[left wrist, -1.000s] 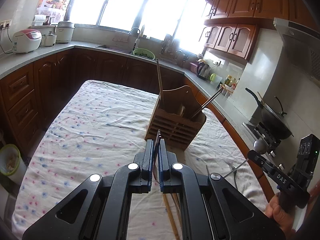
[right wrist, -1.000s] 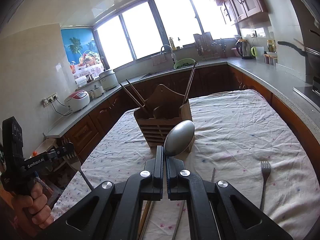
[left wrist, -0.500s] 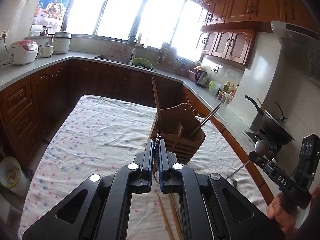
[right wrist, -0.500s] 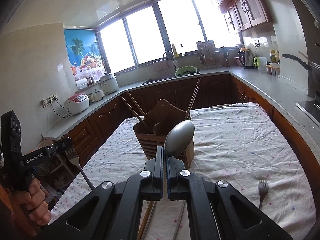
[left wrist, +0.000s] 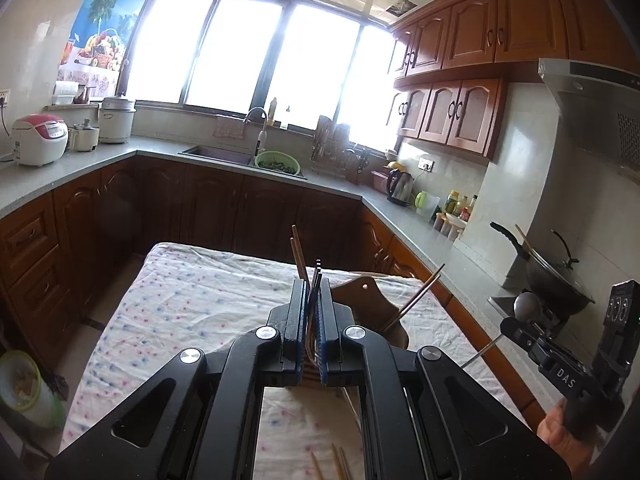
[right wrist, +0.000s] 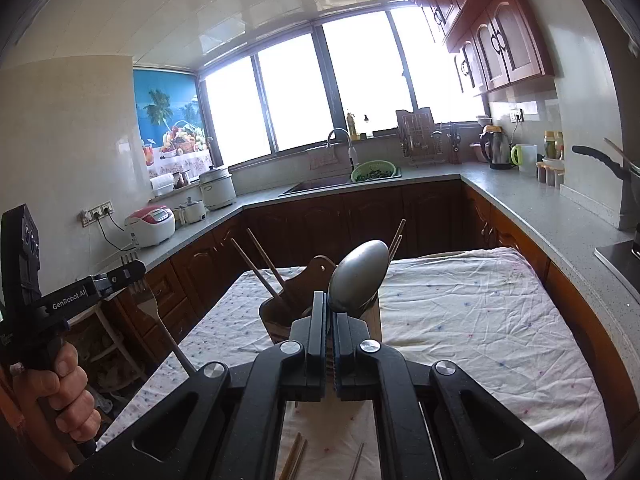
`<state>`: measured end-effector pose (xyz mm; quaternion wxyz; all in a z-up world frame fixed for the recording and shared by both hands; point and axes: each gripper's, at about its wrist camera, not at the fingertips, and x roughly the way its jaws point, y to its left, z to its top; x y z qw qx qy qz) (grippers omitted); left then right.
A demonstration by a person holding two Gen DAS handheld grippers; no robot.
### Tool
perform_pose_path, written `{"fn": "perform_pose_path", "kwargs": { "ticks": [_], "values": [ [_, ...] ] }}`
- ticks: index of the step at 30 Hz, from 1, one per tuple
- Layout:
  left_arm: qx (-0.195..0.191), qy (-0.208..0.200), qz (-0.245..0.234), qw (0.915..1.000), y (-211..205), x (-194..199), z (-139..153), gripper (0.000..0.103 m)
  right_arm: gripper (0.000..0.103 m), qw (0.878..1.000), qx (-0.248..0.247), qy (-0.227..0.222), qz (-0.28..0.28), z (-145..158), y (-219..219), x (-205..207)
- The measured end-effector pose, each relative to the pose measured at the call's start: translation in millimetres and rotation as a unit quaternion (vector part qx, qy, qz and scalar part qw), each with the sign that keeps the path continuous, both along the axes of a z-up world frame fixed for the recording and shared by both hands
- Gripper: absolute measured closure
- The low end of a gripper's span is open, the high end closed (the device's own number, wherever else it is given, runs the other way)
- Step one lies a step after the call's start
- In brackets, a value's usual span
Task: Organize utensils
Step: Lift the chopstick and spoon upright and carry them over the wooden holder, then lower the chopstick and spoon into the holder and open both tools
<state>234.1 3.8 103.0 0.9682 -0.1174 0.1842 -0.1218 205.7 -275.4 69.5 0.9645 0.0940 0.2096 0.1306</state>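
My left gripper [left wrist: 311, 289] is shut on a metal fork [left wrist: 317, 276], tines up, held above the wooden utensil holder [left wrist: 366, 300]. In the right wrist view that gripper [right wrist: 128, 276] shows at the left with the fork [right wrist: 160, 320] hanging from it. My right gripper [right wrist: 330, 304] is shut on a metal spoon [right wrist: 358, 276], bowl up, just in front of the holder [right wrist: 288, 312]. The spoon also shows in the left wrist view [left wrist: 527, 307]. Chopsticks [right wrist: 262, 268] stand in the holder.
The table has a floral cloth [right wrist: 472, 320]. Loose chopsticks [left wrist: 340, 464] lie on it near me. Dark wooden cabinets and a grey counter [left wrist: 80, 168] surround the table. A wok [left wrist: 556, 276] sits on the stove at the right.
Both grippers have risen and tilted up with their utensils. The holder now sits lower in both views and is largely hidden behind the fingers.
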Motion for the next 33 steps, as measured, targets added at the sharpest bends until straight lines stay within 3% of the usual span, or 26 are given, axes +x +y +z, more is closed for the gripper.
{"fn": "perform_pose_path", "kwargs": {
  "ticks": [19,33],
  "values": [
    [0.002,-0.037,0.037,0.9986,-11.8,90.9,10.2,0.099,0.101,0.998,-0.050,-0.029,-0.028,10.5,10.3,64.6],
    [0.038,-0.029,0.051,0.9976,-42.3,124.9,-40.1,0.099,0.101,0.998,-0.067,0.010,-0.020,-28.3,22.3,100.4]
  ]
}}
